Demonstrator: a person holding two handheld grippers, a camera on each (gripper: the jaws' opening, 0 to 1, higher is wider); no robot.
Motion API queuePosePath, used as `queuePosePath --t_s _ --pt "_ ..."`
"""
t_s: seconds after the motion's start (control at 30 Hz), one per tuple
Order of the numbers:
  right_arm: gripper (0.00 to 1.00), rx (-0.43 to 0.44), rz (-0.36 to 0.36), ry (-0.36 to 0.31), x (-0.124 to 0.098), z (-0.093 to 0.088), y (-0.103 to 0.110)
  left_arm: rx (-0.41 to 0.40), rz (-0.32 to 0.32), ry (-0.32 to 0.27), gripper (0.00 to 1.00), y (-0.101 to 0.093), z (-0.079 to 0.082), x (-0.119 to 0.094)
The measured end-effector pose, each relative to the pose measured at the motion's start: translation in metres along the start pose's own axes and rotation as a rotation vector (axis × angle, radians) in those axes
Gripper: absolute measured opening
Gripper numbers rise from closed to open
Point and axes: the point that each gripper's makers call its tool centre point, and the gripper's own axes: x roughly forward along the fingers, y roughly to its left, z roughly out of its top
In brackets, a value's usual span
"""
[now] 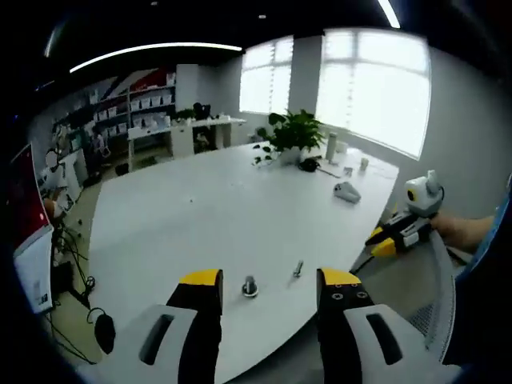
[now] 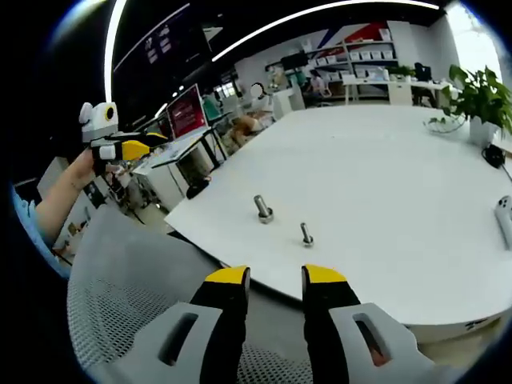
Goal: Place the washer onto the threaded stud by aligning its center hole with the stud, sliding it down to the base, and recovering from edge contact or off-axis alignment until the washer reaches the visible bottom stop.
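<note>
I hold both tools back from the white table (image 1: 208,216), off its near edge, and neither touches anything. My left gripper (image 1: 268,290) has its jaws spread wide with nothing between them; my right gripper (image 2: 276,282) has its jaws narrower, a small gap showing, also empty. Two small metal pieces stand just inside the near edge of the table, close to each other but apart. The larger one (image 2: 263,209) sits on a wider base, and I take it for the threaded stud, though I cannot tell whether a washer already rests around its foot. The slimmer one (image 2: 306,234) looks like a bolt or a second stud; it is too small to be sure. A potted plant (image 1: 293,133) and some small items sit along the far edge, well away. The risk I see from here is picking wrongly: the parts are tiny and near the edge, so a clumsy pinch could knock one over or roll it off the table. If I bring the washer down tilted, its rim may catch on the threads and jam off-axis.
</note>
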Motion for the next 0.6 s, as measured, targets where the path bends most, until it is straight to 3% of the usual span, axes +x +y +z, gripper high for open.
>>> queuePosePath --t_s 0.1,0.2,0.27,0.4,0.47,0.53,0.6 --pt "0.3 -0.003 0.007 0.033 0.0 -0.006 0.001 -0.121 0.03 -0.072 0.47 0.016 -0.017 -0.011" --pt "0.31 -0.003 0.01 0.041 0.001 -0.006 0.001 -0.21 0.081 -0.086 0.47 0.029 -0.041 -0.021" --pt "0.31 -0.003 0.011 0.038 0.001 -0.006 0.001 -0.222 0.113 -0.081 0.47 0.032 -0.056 -0.025" --pt "0.31 0.019 0.005 0.021 0.001 -0.003 -0.001 -0.3 0.088 -0.093 0.46 0.019 -0.073 -0.024" --pt "0.32 0.017 0.006 0.026 0.001 -0.004 -0.001 -0.364 0.025 -0.138 0.47 0.008 -0.072 -0.018" --pt "0.32 0.016 0.007 0.032 0.001 -0.005 -0.001 -0.413 0.014 -0.159 0.48 0.002 -0.073 -0.014" --pt "0.33 0.026 0.011 0.036 0.001 -0.006 0.0 -0.402 0.026 -0.161 0.48 -0.001 -0.075 -0.011"
